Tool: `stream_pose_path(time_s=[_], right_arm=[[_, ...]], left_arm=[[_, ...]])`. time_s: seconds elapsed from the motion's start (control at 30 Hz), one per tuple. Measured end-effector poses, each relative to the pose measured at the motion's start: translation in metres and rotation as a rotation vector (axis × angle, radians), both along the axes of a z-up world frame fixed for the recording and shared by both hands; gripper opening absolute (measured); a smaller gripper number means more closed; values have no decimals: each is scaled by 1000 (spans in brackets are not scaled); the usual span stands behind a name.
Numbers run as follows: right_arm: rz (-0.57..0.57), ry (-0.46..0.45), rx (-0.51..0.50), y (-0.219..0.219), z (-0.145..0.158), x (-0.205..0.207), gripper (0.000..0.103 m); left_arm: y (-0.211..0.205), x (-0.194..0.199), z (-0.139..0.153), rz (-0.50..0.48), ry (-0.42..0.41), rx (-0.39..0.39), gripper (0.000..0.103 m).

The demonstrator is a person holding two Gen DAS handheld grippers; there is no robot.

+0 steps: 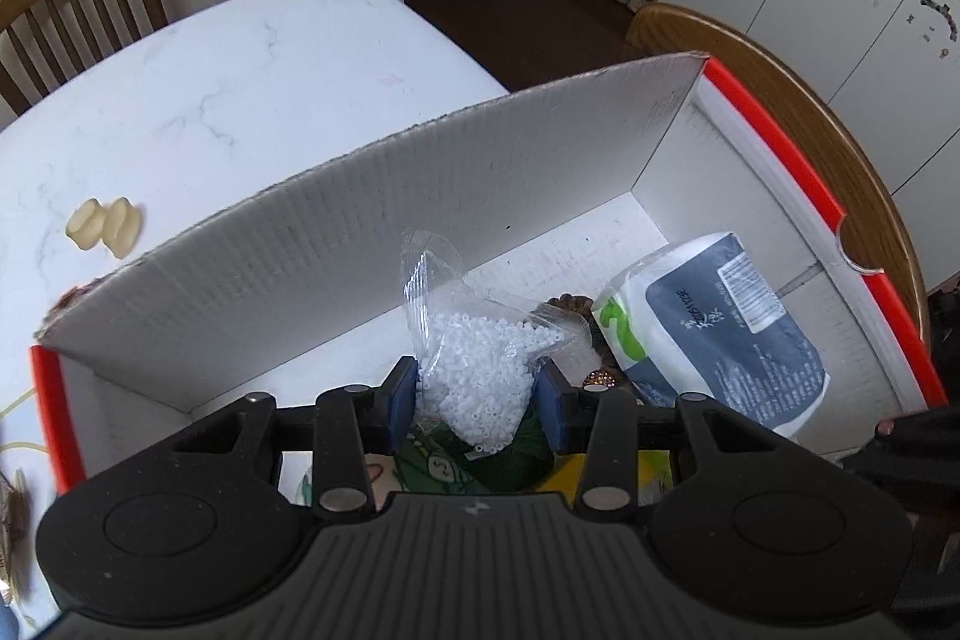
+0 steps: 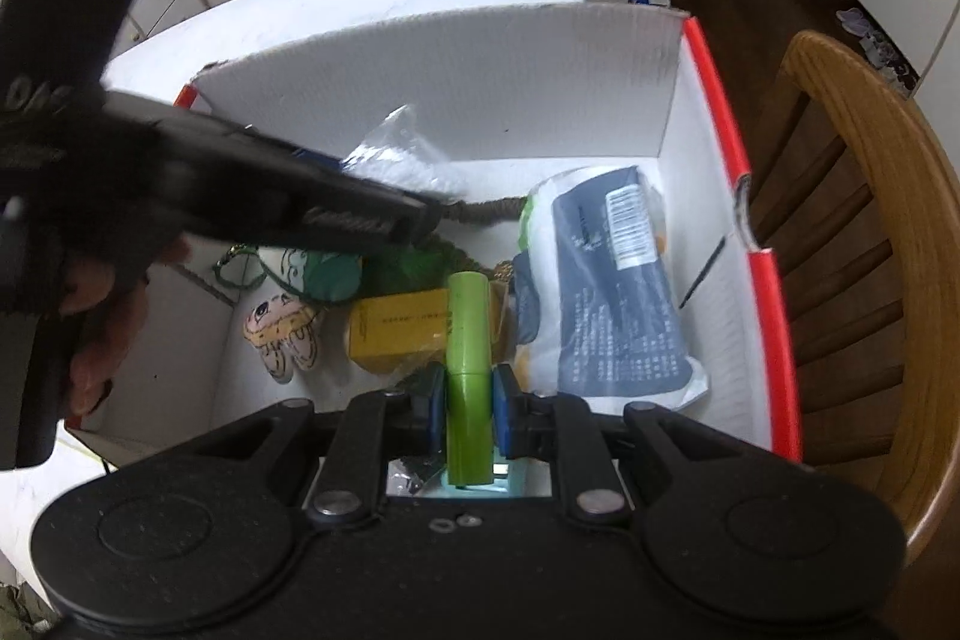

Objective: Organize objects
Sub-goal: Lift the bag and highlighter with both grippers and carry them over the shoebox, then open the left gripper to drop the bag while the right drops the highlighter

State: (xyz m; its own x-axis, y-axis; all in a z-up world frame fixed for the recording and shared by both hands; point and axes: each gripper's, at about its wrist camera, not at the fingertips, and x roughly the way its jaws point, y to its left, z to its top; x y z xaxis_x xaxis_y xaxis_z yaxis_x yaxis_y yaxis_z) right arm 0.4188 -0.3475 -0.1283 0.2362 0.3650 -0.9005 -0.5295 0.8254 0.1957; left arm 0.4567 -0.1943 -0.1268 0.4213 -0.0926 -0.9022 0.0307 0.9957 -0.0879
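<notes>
Left gripper [image 1: 477, 394] clenching bead bag [image 1: 480, 364], right gripper [image 2: 469, 403] gripping green tube [image 2: 468, 376] over box [image 1: 360, 220]; both crowding in, risking collision

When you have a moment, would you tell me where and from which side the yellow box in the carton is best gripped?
I would grip the yellow box across its two long sides near the middle, coming straight down from above. It lies flat on the floor of the carton, with a plush toy on one side and the wipes pack on the other, so only the top looks reachable.
</notes>
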Motion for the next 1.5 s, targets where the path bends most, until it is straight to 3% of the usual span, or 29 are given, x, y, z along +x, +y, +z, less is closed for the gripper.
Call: stream_pose_path(time_s=[0.5,0.63,0.73,1.1,1.33,1.5], right_arm=[[-23,39,9,1,-11,12,17],[-33,47,17,-2,-12,12,21],[-36,45,25,-4,-10,10,23],[-38,8,70,-8,10,-2,33],[-39,-22,93,-5,26,-9,47],[-37,-46,100,0,38,-17,47]], left_arm=[[-5,10,-9,-12,44,11,41],[-4,10,-8,-9,36,7,42],[-2,7,-5,-5,20,-1,47],[10,-18,25,-8,-58,-44,50],[22,-46,53,-8,-117,-72,50],[32,-68,72,-16,-165,-82,50]])
